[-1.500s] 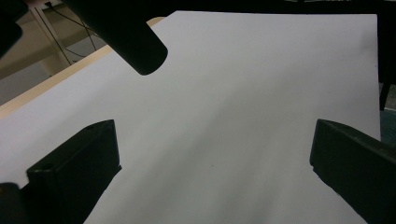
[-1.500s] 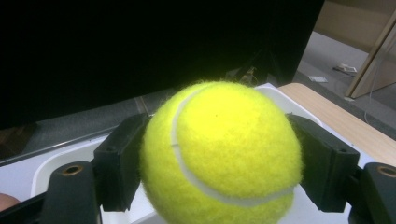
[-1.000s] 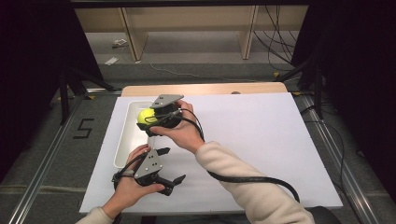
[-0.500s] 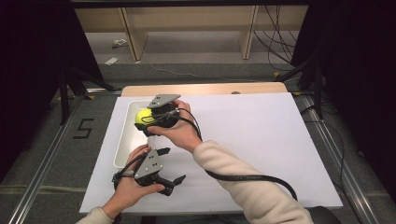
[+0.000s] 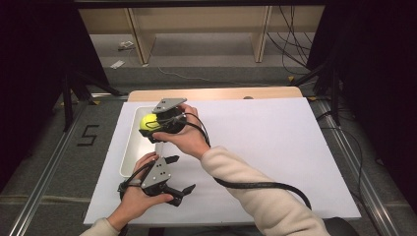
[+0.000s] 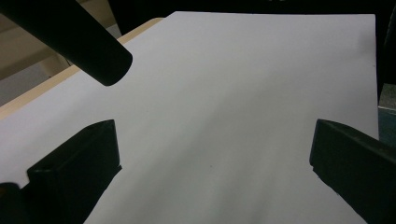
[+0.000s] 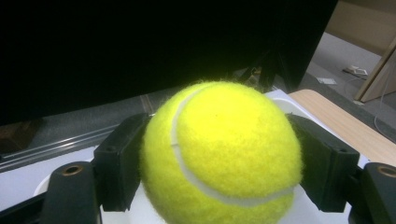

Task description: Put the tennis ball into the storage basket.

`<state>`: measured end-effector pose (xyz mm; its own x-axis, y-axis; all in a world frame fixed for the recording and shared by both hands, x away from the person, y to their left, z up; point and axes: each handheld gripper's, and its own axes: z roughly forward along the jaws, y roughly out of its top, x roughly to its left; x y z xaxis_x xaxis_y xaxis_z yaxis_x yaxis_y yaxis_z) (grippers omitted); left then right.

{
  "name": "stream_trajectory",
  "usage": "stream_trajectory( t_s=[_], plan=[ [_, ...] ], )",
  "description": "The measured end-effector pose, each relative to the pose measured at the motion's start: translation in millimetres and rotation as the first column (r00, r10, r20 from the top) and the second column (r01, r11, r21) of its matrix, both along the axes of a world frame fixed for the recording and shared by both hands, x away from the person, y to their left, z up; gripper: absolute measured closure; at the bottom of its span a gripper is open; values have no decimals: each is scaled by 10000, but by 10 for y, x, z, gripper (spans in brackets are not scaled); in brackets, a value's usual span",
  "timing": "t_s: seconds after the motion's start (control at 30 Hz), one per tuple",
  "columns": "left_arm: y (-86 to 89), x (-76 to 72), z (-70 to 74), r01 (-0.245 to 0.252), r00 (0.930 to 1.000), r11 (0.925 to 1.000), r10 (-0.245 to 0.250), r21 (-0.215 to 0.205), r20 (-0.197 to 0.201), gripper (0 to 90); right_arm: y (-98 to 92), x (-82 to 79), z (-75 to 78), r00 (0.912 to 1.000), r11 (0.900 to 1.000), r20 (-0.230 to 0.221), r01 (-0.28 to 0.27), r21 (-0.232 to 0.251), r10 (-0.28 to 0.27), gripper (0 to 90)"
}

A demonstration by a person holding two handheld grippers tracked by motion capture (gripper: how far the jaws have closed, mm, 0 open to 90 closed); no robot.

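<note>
Ball (image 7: 219, 154): yellow, clamped between both jaws of your right gripper (image 5: 156, 125), left of centre in the high view, over the far end of the white tray (image 5: 129, 157). It looks lifted rather than resting in the tray, though contact below is hidden. Judgement: grasp done; carrying and setting down remain. Your left gripper (image 5: 178, 174) sits lower left over the white sheet (image 5: 275, 147), jaws wide apart, holding nothing.
</note>
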<state>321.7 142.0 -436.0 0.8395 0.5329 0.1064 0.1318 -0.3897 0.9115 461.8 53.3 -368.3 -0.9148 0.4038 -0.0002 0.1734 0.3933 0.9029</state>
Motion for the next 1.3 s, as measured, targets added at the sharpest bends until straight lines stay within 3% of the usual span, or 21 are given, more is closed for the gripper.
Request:
stream_trajectory(
  t_s=[1.3],
  plan=[
    [-1,-4,0,31,10000,10000,-31,-20,4,13,144,105,-35,9997,9997,-205,-120,-199,116,261]
  ],
)
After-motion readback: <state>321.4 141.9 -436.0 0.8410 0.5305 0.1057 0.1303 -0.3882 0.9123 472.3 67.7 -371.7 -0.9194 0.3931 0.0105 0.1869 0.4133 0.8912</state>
